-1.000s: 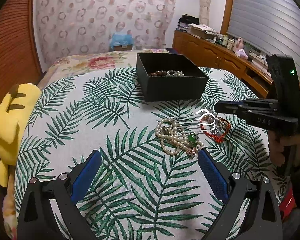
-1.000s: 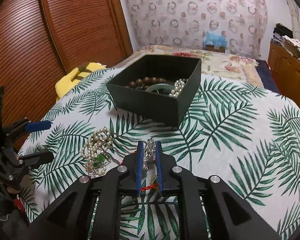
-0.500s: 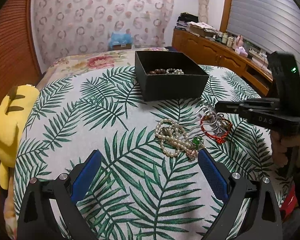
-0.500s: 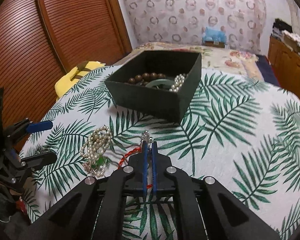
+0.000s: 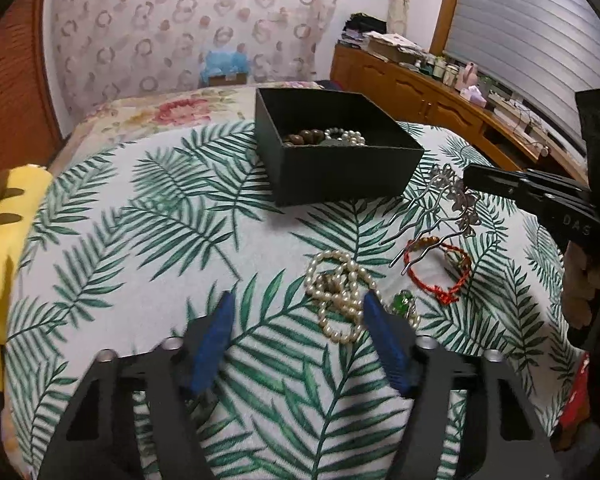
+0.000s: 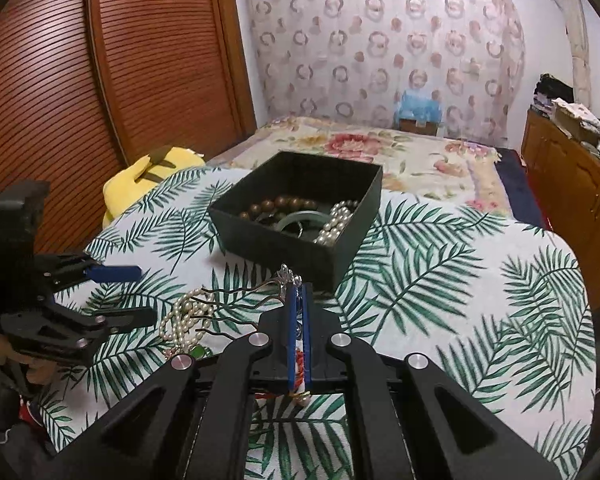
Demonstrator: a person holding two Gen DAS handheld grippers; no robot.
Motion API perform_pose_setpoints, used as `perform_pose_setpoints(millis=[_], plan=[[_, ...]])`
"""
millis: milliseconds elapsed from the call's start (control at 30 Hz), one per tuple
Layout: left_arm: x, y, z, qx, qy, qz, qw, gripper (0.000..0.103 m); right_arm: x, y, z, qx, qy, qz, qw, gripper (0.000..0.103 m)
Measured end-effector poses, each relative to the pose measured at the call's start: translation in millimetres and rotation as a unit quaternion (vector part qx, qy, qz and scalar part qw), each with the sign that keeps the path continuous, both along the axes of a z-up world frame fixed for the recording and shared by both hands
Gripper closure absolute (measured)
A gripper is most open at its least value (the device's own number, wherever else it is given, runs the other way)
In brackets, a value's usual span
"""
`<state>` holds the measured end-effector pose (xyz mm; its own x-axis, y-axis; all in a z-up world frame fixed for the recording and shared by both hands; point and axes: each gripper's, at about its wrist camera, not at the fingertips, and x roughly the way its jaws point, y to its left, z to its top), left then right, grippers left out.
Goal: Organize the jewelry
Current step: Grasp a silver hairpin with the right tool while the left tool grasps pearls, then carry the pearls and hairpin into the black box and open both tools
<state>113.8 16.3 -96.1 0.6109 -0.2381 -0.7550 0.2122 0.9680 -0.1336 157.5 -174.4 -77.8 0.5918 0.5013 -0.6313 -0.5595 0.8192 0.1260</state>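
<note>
Left tool (image 5: 296, 312): jaws closing with nothing between the pads yet, angled down over the pearl strand (image 5: 337, 292), presumably to take it.
Pearl strand: heaped loose on the leaf-print table (image 5: 140, 240), tangled beside a green pendant (image 5: 401, 302).
Black box (image 5: 332, 152): open-topped, already carrying wooden beads and pearls, so likely where each piece goes.
Red cord bracelet (image 5: 440, 268): flat on the table, waiting.
Right tool (image 6: 299, 304): clamped shut on the silver hair comb (image 5: 440, 208), prongs hanging clear of the table, short of the box.
</note>
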Motion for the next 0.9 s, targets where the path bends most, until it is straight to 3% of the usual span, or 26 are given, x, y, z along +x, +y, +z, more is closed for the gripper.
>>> perform_pose_setpoints(millis=[100,267,633,767,800,900], plan=[[11,-2,-4,-0.008,0.014,-0.003,0.9999,0.067,0,-3,3,0.005,-0.003,0.0,1.0,0.1],[26,-2,-3,-0.02,0.019,-0.001,0.9996,0.069,-3,-2,2,0.004,-0.006,0.002,1.0,0.1],[43,-28,-8,0.087,0.025,-0.043,0.995,0.071,-5,0,0,0.009,-0.004,0.005,1.0,0.1],[40,-33,-7,0.086,0.022,-0.065,0.994,0.086,-5,1,0,0.008,-0.005,0.005,1.0,0.1],[39,-34,-6,0.084,0.021,-0.068,0.9939,0.095,-5,1,0,0.008,-0.005,0.005,1.0,0.1],[35,-35,-6,0.084,0.02,-0.07,0.9938,0.099,-5,0,2,0.008,-0.006,0.004,1.0,0.1]])
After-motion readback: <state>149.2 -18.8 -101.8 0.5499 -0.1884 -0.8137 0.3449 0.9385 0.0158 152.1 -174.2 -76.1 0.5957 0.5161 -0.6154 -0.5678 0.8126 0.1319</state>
